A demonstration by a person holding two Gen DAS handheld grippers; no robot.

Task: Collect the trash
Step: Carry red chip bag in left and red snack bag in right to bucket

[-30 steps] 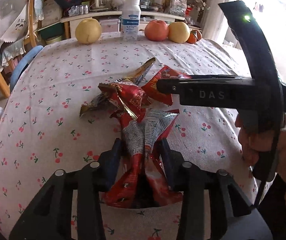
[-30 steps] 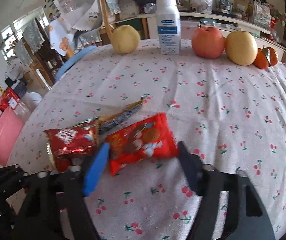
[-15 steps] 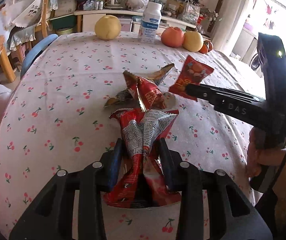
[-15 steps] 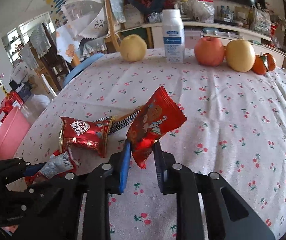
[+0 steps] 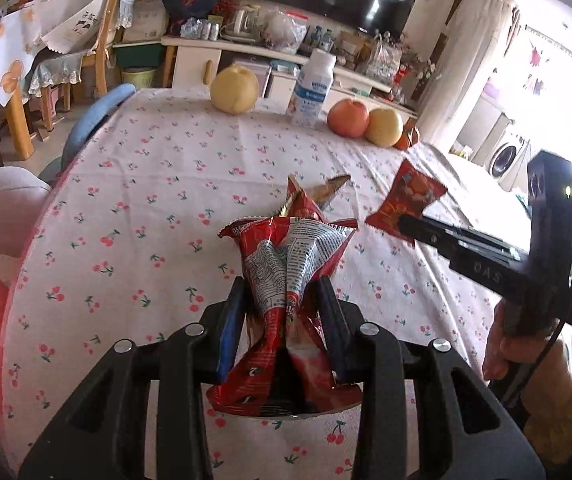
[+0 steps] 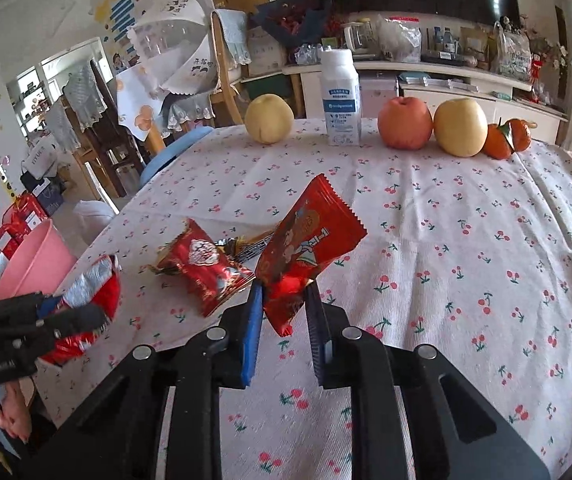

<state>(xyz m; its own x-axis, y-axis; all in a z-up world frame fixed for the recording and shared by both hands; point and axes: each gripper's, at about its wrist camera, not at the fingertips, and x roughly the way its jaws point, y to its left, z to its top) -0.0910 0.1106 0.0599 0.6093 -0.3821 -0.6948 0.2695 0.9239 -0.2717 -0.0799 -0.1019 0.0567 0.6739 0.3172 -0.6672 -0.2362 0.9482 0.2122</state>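
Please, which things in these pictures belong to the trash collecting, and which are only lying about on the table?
Belong to the job:
- crumpled red wrapper in the left gripper
- red snack packet in the right gripper
- red wrapper and gold wrapper on the tablecloth
- pink bin

Only lying about:
- white bottle
- pear, apple, second pear, tangerines

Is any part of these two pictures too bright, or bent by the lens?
Left wrist view: the window area at upper right is washed out, and the table edge curves strongly. Right wrist view: light is even, corners are dark, and the shelf bows near the rim.
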